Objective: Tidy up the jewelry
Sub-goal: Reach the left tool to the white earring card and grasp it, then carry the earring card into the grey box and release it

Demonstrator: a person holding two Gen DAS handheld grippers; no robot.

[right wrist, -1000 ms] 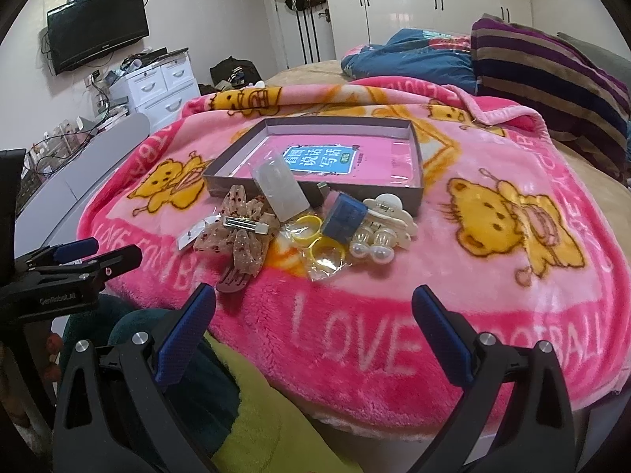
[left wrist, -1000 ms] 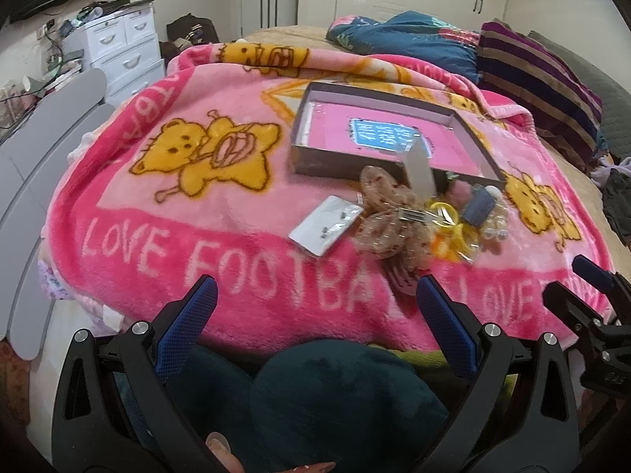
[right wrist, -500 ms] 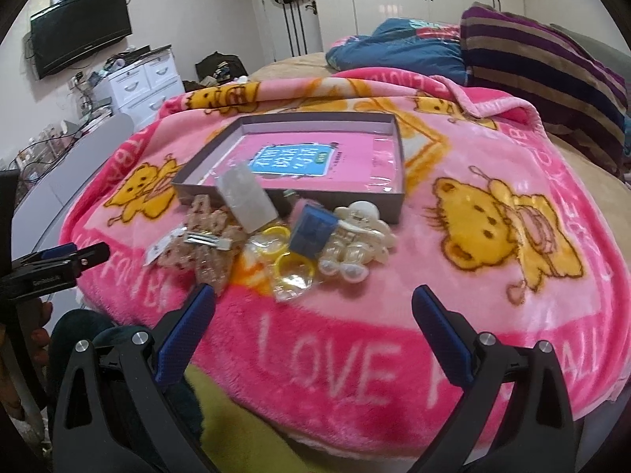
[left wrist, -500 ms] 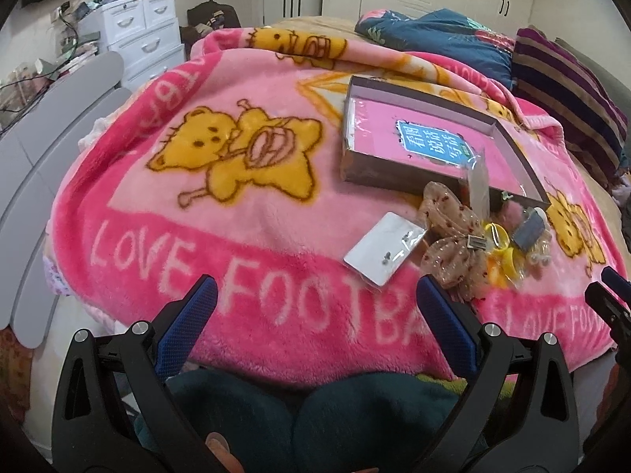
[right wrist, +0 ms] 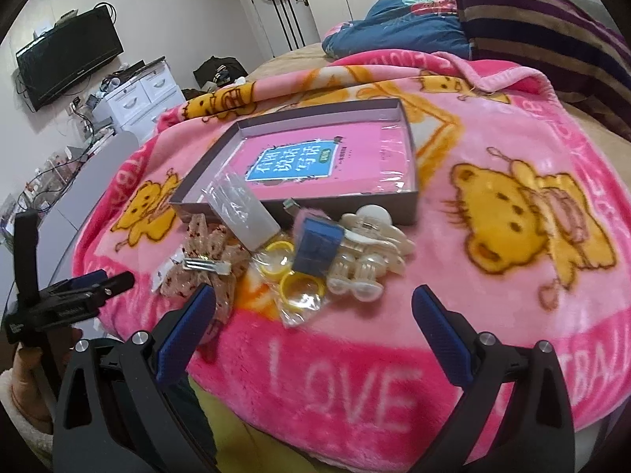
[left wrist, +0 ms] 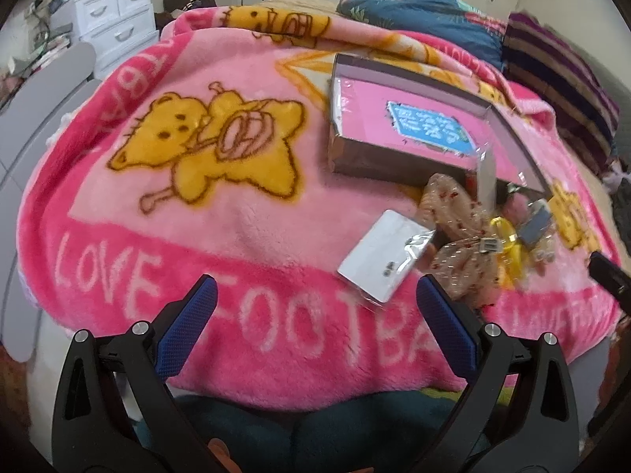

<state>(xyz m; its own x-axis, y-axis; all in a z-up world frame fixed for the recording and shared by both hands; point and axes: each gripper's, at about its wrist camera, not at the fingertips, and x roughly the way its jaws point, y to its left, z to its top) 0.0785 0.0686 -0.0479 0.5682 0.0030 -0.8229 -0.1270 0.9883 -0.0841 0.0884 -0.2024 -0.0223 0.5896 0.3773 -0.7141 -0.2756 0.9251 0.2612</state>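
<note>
A shallow grey box (right wrist: pixel 410 205) with a pink book inside lies on the pink blanket; it also shows in the left wrist view (left wrist: pixel 378 161). In front of it sits a pile: a beige bow clip (right wrist: pixel 209 260), yellow rings in plastic (right wrist: pixel 301 287), a small blue box (right wrist: pixel 317 244), pearl clips (right wrist: pixel 366 272) and a clear packet (right wrist: pixel 242 213). A white earring card (left wrist: pixel 380 252) lies left of the bow (left wrist: pixel 457 216). My left gripper (left wrist: pixel 315 323) is open and empty just before the card. My right gripper (right wrist: pixel 313 327) is open and empty before the pile.
The pink bear blanket (left wrist: pixel 221 213) covers the bed. Striped and blue bedding (right wrist: pixel 532 31) is piled behind the box. A white dresser (left wrist: pixel 114 19) and grey board stand at left. My left gripper shows in the right wrist view (right wrist: pixel 75 295) at the bed's left edge.
Both grippers have moved forward toward the bed. The left one has swung left, so the card and pile now sit to its right. Nothing was picked up.
</note>
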